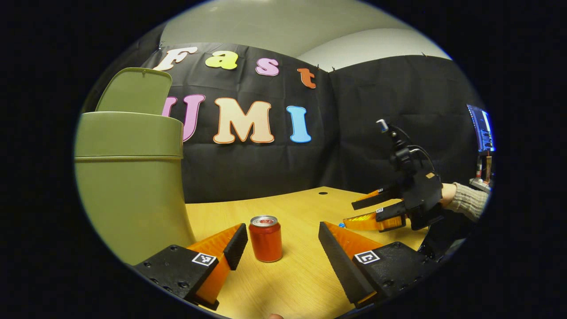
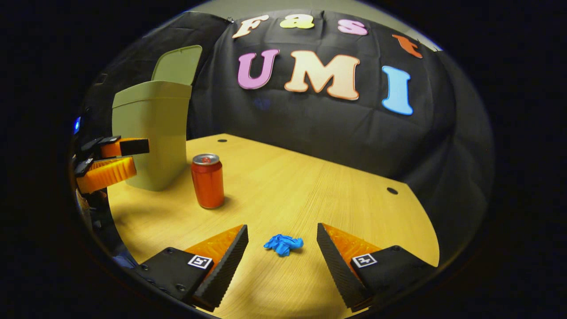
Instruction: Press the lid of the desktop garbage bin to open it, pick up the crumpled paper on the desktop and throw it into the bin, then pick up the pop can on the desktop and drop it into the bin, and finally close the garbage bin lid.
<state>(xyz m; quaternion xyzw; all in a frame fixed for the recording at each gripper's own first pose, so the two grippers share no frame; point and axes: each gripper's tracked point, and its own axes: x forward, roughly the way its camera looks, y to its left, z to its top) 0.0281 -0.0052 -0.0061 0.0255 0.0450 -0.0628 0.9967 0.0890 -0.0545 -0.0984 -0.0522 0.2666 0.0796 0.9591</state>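
Note:
The green bin [image 1: 128, 195] stands close on the left in the left gripper view, its lid [image 1: 135, 91] tipped up. A red pop can [image 1: 265, 239] stands upright on the table, ahead of the gap of my open left gripper [image 1: 281, 227]. In the right gripper view a blue crumpled paper [image 2: 283, 244] lies on the table between the fingers of my open right gripper [image 2: 281, 227], untouched. Farther left there are the can [image 2: 207, 180], the bin [image 2: 150, 133] and the left gripper [image 2: 141, 156] beside the bin. The right gripper [image 1: 350, 215] hangs open at right.
The wooden table [image 2: 310, 186] has small round holes near its back edge [image 2: 392, 190]. A black cloth wall closes off the back. A hand in a knit sleeve [image 1: 465, 201] holds the right gripper. A lit screen [image 1: 483, 128] stands at the far right.

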